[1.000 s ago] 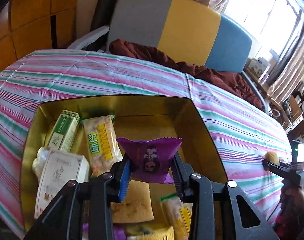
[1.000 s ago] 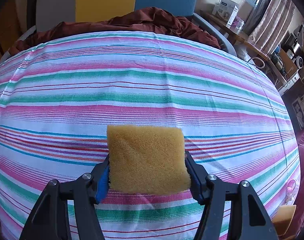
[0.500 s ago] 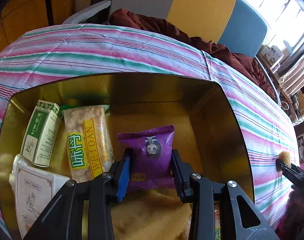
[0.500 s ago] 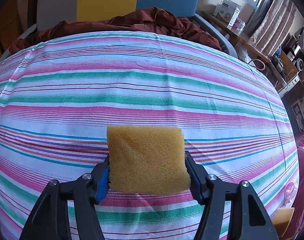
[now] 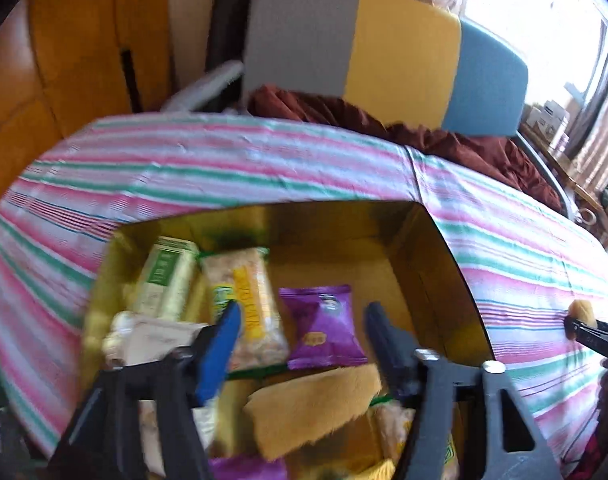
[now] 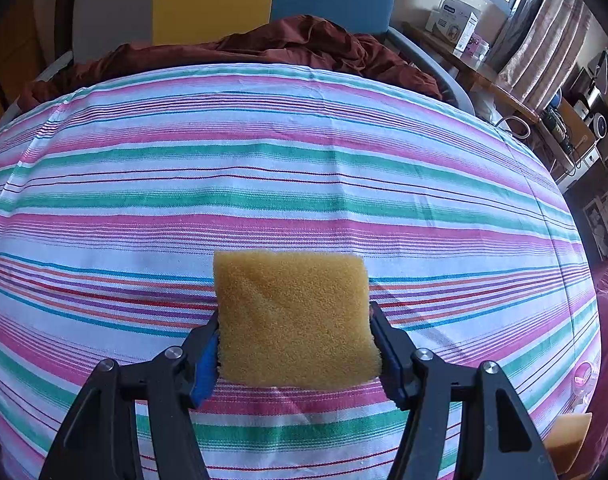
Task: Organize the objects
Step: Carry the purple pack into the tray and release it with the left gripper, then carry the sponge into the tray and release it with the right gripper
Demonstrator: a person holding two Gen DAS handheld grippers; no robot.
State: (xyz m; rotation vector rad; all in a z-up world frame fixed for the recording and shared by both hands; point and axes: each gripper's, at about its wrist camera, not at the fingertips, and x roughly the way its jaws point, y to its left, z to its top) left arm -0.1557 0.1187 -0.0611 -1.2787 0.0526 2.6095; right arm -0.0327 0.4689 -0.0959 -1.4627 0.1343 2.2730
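Inside the gold box (image 5: 431, 248) a glossy purple packet (image 5: 323, 326) lies flat between the left gripper's (image 5: 300, 334) wide-open fingers, untouched; right of the box, the right gripper (image 6: 294, 344) pinches a porous yellow sponge (image 6: 294, 316)

Snack packet (image 5: 321, 326) in box (image 5: 427, 240), right of cracker pack (image 5: 248, 312).

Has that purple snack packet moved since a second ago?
Yes. The purple packet dropped from the left hand-held gripper onto the gold box floor.

Gold box (image 5: 431, 264) on striped table (image 5: 224, 168)
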